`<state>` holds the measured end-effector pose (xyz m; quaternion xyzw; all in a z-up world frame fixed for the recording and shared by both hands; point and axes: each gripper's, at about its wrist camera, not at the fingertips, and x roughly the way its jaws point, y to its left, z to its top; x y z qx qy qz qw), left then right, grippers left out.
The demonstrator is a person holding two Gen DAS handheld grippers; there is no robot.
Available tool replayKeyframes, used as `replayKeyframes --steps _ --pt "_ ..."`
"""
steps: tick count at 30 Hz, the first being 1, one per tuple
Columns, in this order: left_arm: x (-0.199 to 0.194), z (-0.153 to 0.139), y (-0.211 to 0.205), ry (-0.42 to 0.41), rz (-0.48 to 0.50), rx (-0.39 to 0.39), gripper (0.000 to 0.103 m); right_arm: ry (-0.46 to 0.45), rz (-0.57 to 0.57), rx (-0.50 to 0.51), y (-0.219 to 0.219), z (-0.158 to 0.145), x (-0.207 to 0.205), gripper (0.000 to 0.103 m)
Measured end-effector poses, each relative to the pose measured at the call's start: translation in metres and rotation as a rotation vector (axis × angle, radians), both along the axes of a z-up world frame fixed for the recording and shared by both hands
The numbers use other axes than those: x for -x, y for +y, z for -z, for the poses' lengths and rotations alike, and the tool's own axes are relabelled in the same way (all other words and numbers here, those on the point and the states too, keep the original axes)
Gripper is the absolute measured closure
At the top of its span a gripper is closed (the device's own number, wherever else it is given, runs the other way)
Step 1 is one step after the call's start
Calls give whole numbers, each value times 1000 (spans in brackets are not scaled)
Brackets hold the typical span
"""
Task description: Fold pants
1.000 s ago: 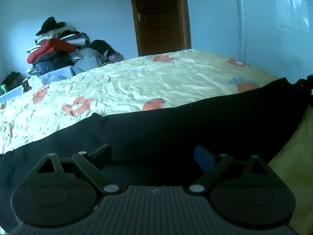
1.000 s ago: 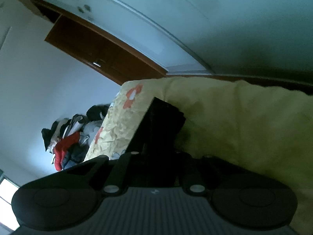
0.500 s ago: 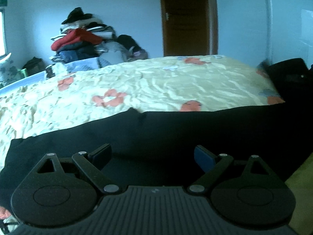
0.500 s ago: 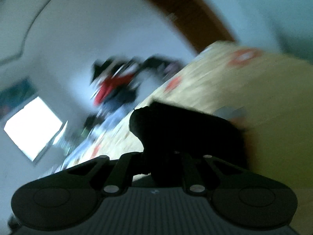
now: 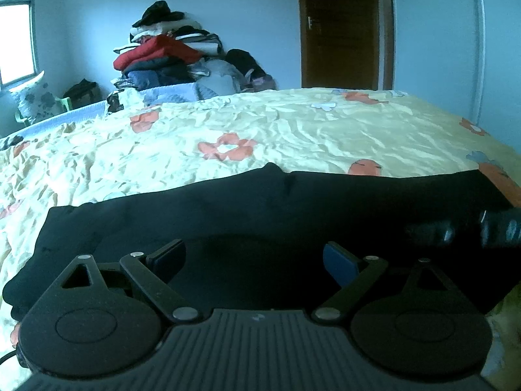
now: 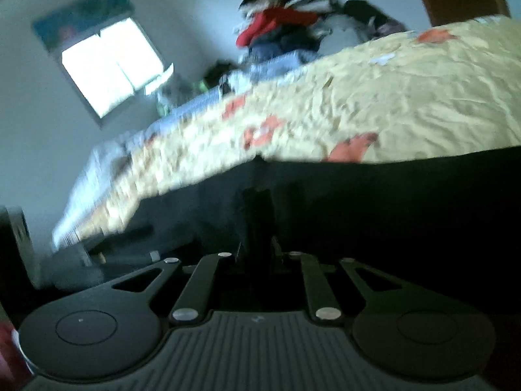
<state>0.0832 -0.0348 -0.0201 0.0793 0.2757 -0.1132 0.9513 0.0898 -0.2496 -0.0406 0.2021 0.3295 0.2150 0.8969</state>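
The black pants [image 5: 260, 215] lie across the near side of the bed [image 5: 293, 137], on its yellow flowered cover, stretched sideways in a long band. A second ago their right end rose in a lifted peak toward the bed's right edge; half a second ago that end stood bunched up beside the door side of the bed. Now it lies low and flat on the cover, and the whole band looks more even, its left end spread out toward the window side.

The left tongs [image 5: 254, 260] hover low over the pants with their jaws set wide apart, nothing between them, just as in both earlier left wrist views; only the outlook has swung further toward the clothes pile [image 5: 169, 55] beyond the bed.

The right tongs [image 6: 257, 254] are drawn narrow and clamp a ridge of the dark pants fabric [image 6: 390, 202], which stands up between the fingers. They held the cloth the same way in the earlier views, but the camera has turned from the ceiling and wardrobe down to the bed, and the picture is blurred with motion. In the left wrist view a dark tool part [image 5: 498, 228] rests at the right end of the pants.
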Motion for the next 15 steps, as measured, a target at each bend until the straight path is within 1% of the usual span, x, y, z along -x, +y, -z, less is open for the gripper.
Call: replayKeyframes --steps 1,2,4,5,6,7,8,9,10,11,13,14,15 --pt "0 0 1 1 -2 3 9 19 -6 46 6 2 3 87" --pt "0 0 1 1 -2 4 9 32 -21 69 9 5 6 80" --pt "0 -1 1 -3 -2 0 9 18 -49 77 14 3 13 64" --pt "0 -2 2 -6 -4 -4 9 19 -83 77 15 0 17 40" --pt "0 -2 3 -10 -7 -6 8 12 -122 78 17 -4 22 24" --pt "0 -3 5 -13 -10 3 7 -10 -141 95 17 -9 30 24" --pt "0 -5 7 -14 -17 7 7 -54 -158 116 12 -17 39 24" --pt "-1 -5 7 -15 -22 8 7 -92 -167 114 5 -25 46 24" --pt "-2 -6 8 -15 -24 7 7 -115 -153 114 -4 -31 50 24" --pt "-3 -6 8 -16 -26 9 7 -131 -107 133 -15 -37 51 24" --pt "-2 -7 7 -13 -21 17 7 -144 16 233 -37 -44 50 24" --pt "-1 -6 4 -9 -14 20 7 -123 61 279 -47 -42 46 24" --pt "0 -6 3 -8 -6 19 7 -82 87 317 -55 -37 39 24"
